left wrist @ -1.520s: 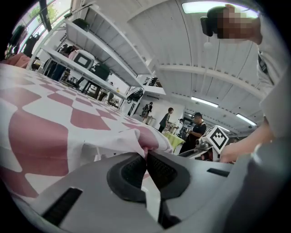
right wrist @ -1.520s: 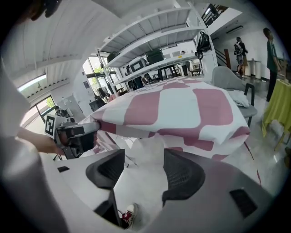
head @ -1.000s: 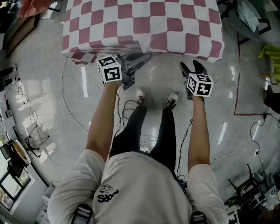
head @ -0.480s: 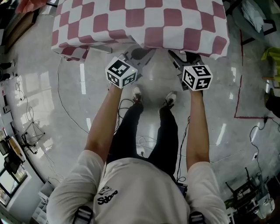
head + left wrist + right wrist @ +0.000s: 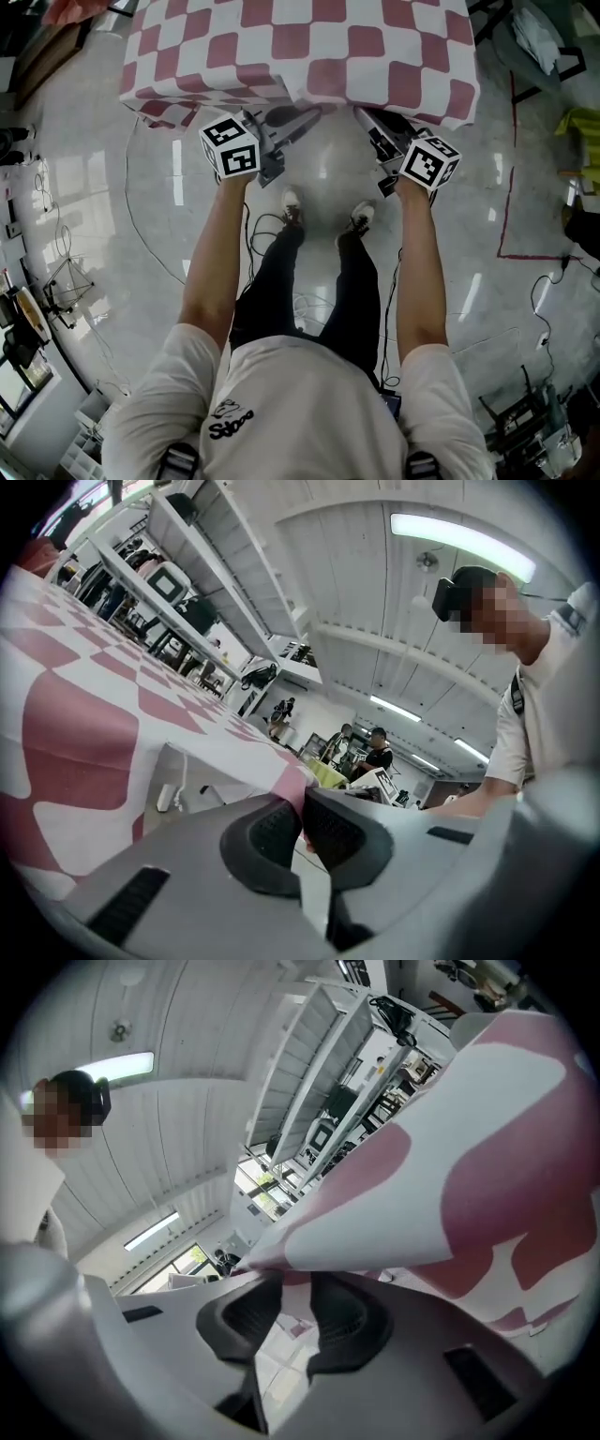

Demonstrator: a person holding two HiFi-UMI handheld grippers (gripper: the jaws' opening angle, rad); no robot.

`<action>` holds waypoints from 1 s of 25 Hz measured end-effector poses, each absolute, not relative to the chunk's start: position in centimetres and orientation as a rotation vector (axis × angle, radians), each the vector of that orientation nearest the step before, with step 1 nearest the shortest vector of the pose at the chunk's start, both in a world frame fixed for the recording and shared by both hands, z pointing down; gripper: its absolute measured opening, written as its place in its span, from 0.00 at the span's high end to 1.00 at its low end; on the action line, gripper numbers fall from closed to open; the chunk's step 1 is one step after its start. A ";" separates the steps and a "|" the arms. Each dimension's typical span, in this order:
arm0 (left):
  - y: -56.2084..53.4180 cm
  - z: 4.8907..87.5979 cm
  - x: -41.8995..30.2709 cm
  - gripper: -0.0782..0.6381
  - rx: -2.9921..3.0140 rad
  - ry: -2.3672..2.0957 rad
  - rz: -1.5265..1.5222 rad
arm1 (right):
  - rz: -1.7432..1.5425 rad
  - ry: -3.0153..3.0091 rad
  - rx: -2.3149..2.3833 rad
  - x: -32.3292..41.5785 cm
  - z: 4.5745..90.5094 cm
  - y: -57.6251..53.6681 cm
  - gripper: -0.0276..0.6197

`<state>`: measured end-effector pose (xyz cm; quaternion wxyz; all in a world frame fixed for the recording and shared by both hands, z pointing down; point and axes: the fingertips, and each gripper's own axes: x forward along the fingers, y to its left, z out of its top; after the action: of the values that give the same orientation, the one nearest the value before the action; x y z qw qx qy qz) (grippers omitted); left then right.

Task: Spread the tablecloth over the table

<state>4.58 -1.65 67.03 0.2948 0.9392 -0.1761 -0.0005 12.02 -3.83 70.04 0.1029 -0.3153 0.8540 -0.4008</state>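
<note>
The red-and-white checked tablecloth (image 5: 300, 47) lies over the table, its near edge hanging toward me. My left gripper (image 5: 305, 114) reaches under that edge from the left and is shut on the hem. In the left gripper view the cloth (image 5: 84, 733) runs down into the closed pads of the left gripper (image 5: 302, 802). My right gripper (image 5: 363, 114) points at the hem from the right. Its jaws have just been closing. In the right gripper view the cloth (image 5: 450, 1138) drapes over the tips of the right gripper (image 5: 295, 1283), with a gap still showing between the pads.
My legs and shoes (image 5: 298, 202) stand on the glossy floor just before the table. Cables (image 5: 141, 216) trail across the floor at left, and a red tape line (image 5: 506, 187) marks it at right. Shelving (image 5: 328, 1082) and distant people (image 5: 375, 752) fill the background.
The right gripper has risen from below the cloth to its hanging edge, rolled, and its jaws have narrowed. The left gripper has stayed on the hem, shifting slightly sideways.
</note>
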 end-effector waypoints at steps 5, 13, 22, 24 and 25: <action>-1.4 66.4 4.2 0.85 2.494 -0.511 -0.010 | -1.177 2.489 -0.978 11.8 69.1 -2.5 0.92; 2.4 70.6 6.6 0.49 2.551 -0.446 0.219 | -1.215 2.489 -1.061 11.4 69.9 1.2 0.92; 4.6 71.0 6.6 0.60 2.538 -0.356 0.199 | -1.249 2.620 -1.042 8.7 69.7 8.8 0.92; 4.6 71.8 5.4 0.73 2.514 -0.380 0.271 | -1.290 2.690 -1.066 8.5 71.0 10.1 0.91; 4.6 72.4 4.8 0.73 2.501 -0.392 0.330 | -1.302 2.724 -1.092 8.7 71.7 10.5 0.87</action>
<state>4.75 4.64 72.38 0.2903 0.9375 -0.1470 0.1236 8.71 10.50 71.65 -0.0344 -0.3401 0.8479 -0.4052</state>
